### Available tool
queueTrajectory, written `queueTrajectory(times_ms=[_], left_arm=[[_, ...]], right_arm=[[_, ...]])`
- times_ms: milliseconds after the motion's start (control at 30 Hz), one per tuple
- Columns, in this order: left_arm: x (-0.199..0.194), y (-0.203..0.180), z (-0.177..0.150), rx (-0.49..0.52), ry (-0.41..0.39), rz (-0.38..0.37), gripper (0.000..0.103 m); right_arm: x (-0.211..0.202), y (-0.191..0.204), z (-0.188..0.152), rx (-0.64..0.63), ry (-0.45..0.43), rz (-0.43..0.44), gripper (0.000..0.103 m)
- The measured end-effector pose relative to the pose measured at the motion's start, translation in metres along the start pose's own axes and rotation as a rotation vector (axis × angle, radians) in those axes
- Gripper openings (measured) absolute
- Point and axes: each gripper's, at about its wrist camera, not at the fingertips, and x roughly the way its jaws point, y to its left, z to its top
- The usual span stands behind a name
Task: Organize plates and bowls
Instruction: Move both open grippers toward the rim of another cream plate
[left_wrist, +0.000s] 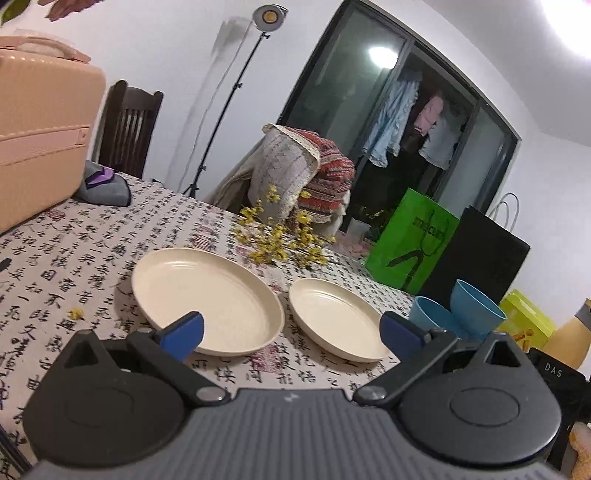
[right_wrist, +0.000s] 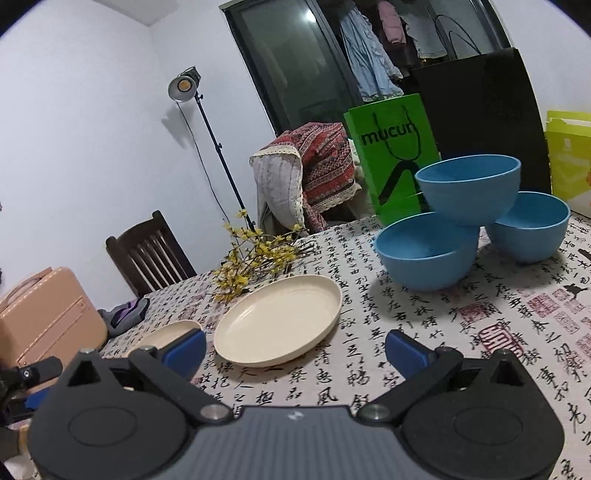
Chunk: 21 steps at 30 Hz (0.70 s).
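With your left gripper (left_wrist: 291, 332) and right gripper (right_wrist: 295, 349) both spread wide and empty above the tabletop (right_wrist: 424, 332), note two plates (left_wrist: 207, 299) lying side by side, unstacked, and three bowls (right_wrist: 469, 188) loosely piled rightward.

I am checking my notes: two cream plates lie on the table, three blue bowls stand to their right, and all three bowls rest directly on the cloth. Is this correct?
Not quite. The right wrist view shows the top bowl perched on the other two bowls, off the cloth. The two plates are as you say.
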Motion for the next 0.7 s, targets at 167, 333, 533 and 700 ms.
queueTrajectory(times_ms=[167, 333, 533, 700], left_arm=[[-0.004, 0.014, 0.007, -0.016, -0.01, 0.036, 0.103], [-0.002, 0.029, 0.02, -0.027, -0.002, 0.081, 0.103], [0.009, 0.041, 0.04, -0.03, 0.026, 0.12, 0.103], [0.016, 0.048, 0.056, -0.039, 0.037, 0.15, 0.103]], right_arm=[[0.01, 0.018, 0.004, 0.009, 0.022, 0.006, 0.103], [0.022, 0.044, 0.004, 0.0, 0.04, 0.018, 0.103], [0.041, 0.076, 0.005, 0.014, 0.065, 0.021, 0.103], [0.059, 0.095, 0.007, 0.042, 0.088, 0.014, 0.103]])
